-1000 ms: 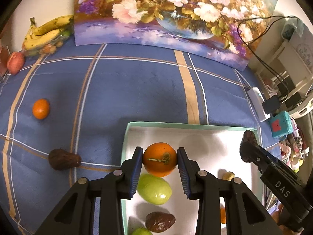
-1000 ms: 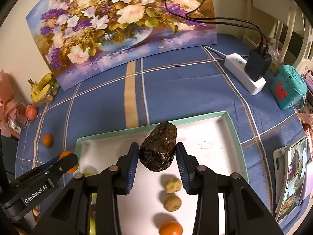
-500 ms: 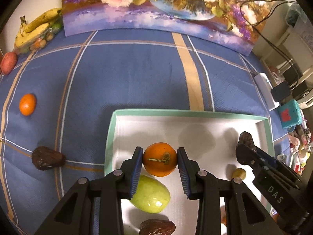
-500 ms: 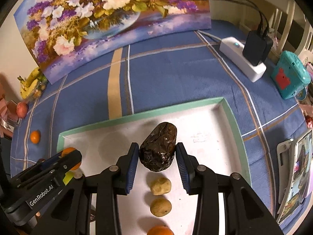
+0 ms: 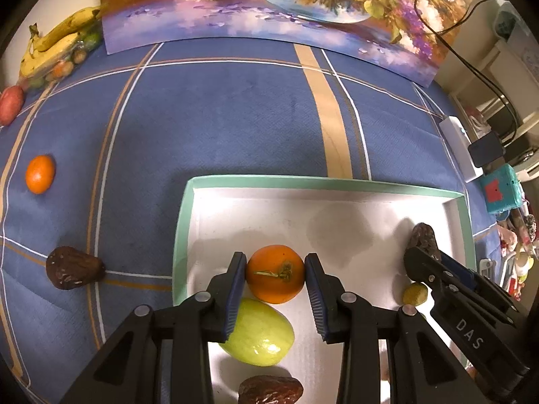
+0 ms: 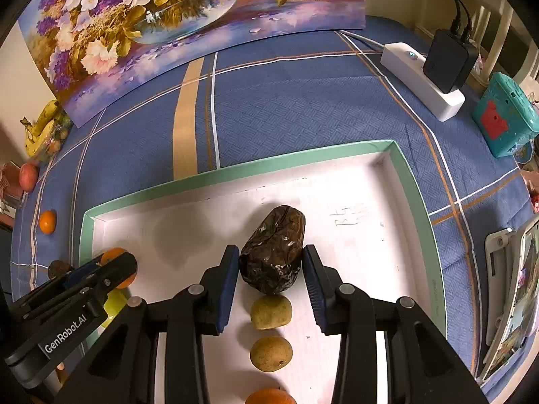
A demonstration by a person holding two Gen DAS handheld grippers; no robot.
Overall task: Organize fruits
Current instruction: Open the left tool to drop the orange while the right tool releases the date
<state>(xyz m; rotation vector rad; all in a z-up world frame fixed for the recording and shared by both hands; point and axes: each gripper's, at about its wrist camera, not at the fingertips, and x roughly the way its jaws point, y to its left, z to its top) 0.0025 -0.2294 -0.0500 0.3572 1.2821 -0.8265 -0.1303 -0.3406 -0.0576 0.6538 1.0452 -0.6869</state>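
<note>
My left gripper (image 5: 274,274) is shut on an orange tangerine (image 5: 275,273), held low over the left part of the white tray with a green rim (image 5: 303,181). Just behind it in the tray lie a green fruit (image 5: 259,331) and a dark wrinkled date (image 5: 271,389). My right gripper (image 6: 271,269) is shut on a big dark wrinkled date (image 6: 273,249) over the tray's right part (image 6: 416,181). Below it sit two small yellow-brown fruits (image 6: 271,311) (image 6: 271,353) and an orange one (image 6: 269,396) in a row. Each gripper shows in the other's view.
On the blue checked cloth left of the tray lie a loose tangerine (image 5: 40,173) and a dark date (image 5: 72,272). Bananas (image 5: 54,45) and a red fruit (image 5: 10,104) sit far left. A flower picture (image 5: 286,10) stands behind; a power strip (image 6: 421,79) and teal box (image 6: 502,114) are at right.
Both grippers have sunk toward the tray with their fruits still held. The tray looks larger and nearer in both views.
</note>
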